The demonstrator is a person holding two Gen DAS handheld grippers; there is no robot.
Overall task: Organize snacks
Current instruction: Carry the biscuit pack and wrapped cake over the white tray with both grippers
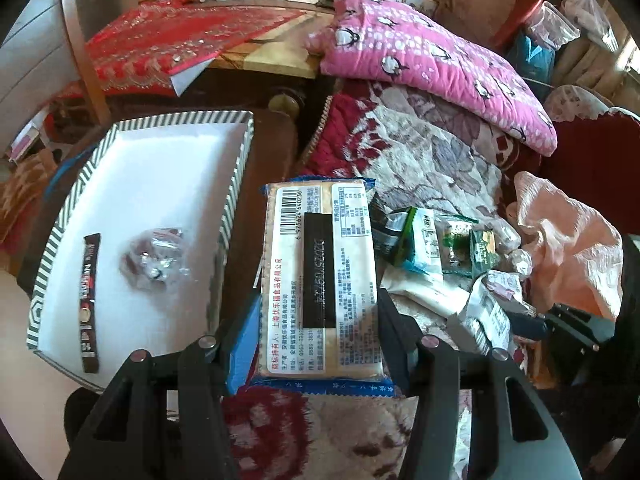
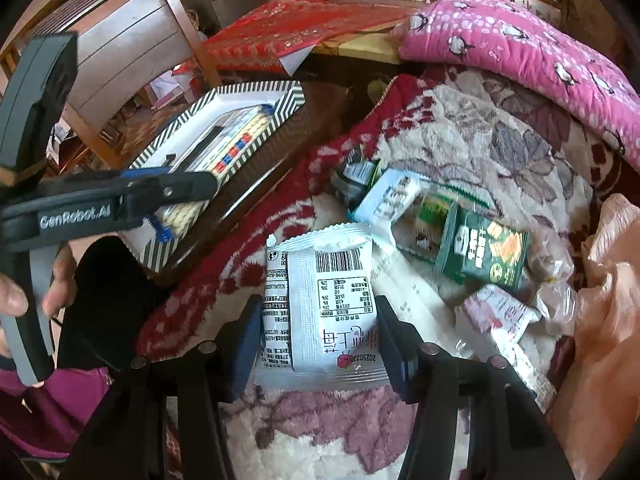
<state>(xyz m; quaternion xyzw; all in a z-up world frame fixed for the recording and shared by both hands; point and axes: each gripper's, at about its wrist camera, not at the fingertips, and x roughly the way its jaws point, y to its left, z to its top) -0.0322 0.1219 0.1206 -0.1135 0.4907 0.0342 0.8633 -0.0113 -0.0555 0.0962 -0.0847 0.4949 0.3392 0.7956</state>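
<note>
My left gripper (image 1: 318, 320) is shut on a blue-edged cracker packet (image 1: 318, 280), held beside the right wall of a striped white box (image 1: 236, 184). The box holds a black coffee stick (image 1: 90, 300) and a clear-wrapped sweet (image 1: 156, 256). In the right wrist view my left gripper (image 2: 208, 186) holds the cracker packet (image 2: 244, 130) over the striped box (image 2: 288, 106). My right gripper (image 2: 318, 332) is shut on a white snack packet (image 2: 320, 304) above the floral blanket (image 2: 460, 128). A pile of snacks, with a green packet (image 2: 484, 256) and a pale blue packet (image 2: 390, 200), lies on the blanket; it also shows in the left wrist view (image 1: 440, 248).
A pink penguin-print quilt (image 1: 432, 60) lies at the back right. A peach plastic bag (image 1: 568, 240) lies right of the pile. A red cloth (image 1: 176, 40) covers a table behind the box. A wooden chair (image 2: 168, 40) stands at the left.
</note>
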